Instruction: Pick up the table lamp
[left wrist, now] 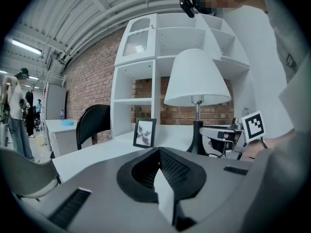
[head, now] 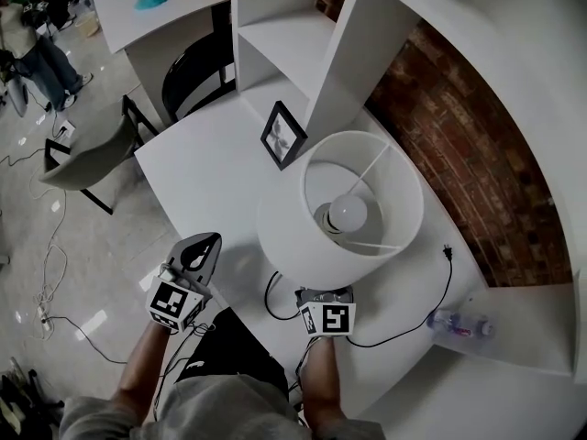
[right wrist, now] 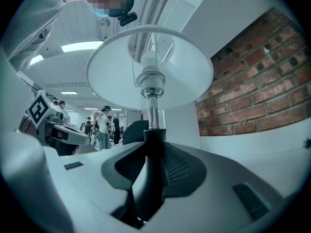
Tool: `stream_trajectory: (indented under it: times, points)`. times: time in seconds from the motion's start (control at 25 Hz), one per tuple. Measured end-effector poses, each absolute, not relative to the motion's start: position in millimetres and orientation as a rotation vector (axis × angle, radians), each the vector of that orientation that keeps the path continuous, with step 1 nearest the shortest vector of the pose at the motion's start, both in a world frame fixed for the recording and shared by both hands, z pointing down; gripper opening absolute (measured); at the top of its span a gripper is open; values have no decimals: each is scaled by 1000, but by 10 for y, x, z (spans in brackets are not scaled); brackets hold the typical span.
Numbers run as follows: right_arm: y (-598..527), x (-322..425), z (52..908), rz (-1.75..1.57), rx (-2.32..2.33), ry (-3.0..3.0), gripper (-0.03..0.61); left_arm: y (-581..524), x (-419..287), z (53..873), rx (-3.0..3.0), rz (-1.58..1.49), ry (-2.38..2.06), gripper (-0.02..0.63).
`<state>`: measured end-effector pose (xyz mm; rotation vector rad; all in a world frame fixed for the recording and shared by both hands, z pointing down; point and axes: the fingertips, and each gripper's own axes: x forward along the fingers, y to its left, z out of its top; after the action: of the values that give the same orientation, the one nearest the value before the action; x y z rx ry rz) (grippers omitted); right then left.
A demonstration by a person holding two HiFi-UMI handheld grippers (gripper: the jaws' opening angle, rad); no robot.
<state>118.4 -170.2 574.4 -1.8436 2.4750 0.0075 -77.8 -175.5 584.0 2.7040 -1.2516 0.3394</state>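
Note:
The table lamp (head: 292,238) stands on the white desk (head: 197,168), its wide white shade seen from above with the bulb (head: 348,214) inside. My right gripper (head: 324,301) reaches under the shade, so its jaws are hidden in the head view. In the right gripper view the lamp's black stem (right wrist: 149,178) stands upright between the jaws of my right gripper (right wrist: 151,147), which are shut on it below the shade (right wrist: 112,72). My left gripper (head: 204,244) hovers off the desk's front edge, left of the lamp, shut and holding nothing (left wrist: 158,152). From there the lamp (left wrist: 197,76) appears ahead to the right.
A black picture frame (head: 282,136) stands behind the lamp. The lamp's black cord (head: 431,312) runs right to a plug near the brick wall (head: 459,154). A plastic bottle (head: 459,324) lies at the right. White shelves (head: 284,35) rise behind; a grey chair (head: 87,154) sits left.

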Motion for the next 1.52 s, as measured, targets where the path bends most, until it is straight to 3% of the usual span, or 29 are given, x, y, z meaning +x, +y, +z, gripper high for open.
stream_trajectory:
  times: [1.52]
  points:
    - [-1250,1053,4087,134,-1784,2367,123,-1537,-878,4611,2760,254,-1241,3]
